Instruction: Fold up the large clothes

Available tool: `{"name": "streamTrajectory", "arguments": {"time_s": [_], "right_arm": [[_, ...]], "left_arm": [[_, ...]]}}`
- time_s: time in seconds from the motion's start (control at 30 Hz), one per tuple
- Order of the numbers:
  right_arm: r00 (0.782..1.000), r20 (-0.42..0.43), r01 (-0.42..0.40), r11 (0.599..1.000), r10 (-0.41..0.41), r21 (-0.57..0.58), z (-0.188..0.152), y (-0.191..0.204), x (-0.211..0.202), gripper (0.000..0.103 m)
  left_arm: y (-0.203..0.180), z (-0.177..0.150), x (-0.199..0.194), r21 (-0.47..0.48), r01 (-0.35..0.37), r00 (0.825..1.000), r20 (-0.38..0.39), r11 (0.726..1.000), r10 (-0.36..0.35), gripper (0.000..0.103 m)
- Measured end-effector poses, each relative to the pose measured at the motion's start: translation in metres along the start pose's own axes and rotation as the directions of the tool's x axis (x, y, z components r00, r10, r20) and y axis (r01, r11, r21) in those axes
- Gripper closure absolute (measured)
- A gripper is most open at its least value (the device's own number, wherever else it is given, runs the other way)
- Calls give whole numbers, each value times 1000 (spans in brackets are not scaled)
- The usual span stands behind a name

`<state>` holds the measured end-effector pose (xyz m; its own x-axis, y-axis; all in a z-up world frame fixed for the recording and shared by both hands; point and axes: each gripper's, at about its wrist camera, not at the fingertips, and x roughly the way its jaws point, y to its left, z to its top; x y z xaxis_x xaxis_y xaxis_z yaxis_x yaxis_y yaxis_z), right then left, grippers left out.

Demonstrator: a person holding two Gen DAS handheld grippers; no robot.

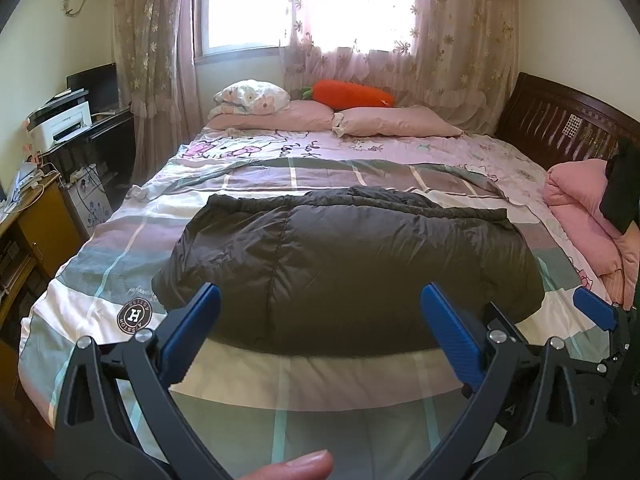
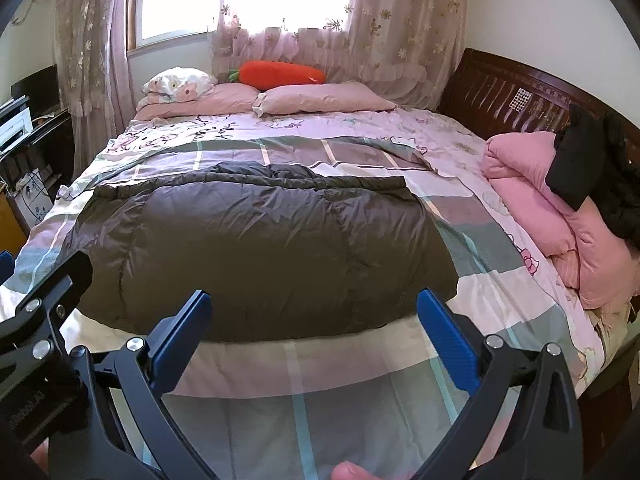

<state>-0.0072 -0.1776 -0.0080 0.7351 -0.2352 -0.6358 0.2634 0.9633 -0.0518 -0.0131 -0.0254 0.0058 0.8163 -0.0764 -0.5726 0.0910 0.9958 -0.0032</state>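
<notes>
A dark brown padded jacket (image 1: 344,264) lies folded into a thick rectangle on the checked bed cover (image 1: 280,380); the right wrist view shows the same jacket (image 2: 256,256) left of centre. My left gripper (image 1: 320,300) hovers open just above the jacket's near edge, nothing between its blue fingers (image 1: 200,320). My right gripper (image 2: 314,308) is also open, over the jacket's near right corner and holding nothing. The right gripper's blue tip (image 1: 596,308) shows at the right edge of the left wrist view.
Pink pillows (image 1: 400,120) and an orange carrot cushion (image 1: 352,94) lie at the far end under the curtained window. A folded pink quilt (image 2: 560,216) with a black garment (image 2: 588,168) on it sits by the dark headboard (image 2: 512,92). A desk with a printer (image 1: 60,120) stands left.
</notes>
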Motion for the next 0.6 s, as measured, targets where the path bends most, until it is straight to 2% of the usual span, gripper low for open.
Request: {"name": "streamTrajectory", "arguments": {"time_s": [0.6], "right_arm": [[1000, -2, -2, 1000, 2, -5, -2, 2, 0, 1]], "left_arm": [[0, -2, 0, 4, -2, 1000, -1, 1000, 2, 2]]}}
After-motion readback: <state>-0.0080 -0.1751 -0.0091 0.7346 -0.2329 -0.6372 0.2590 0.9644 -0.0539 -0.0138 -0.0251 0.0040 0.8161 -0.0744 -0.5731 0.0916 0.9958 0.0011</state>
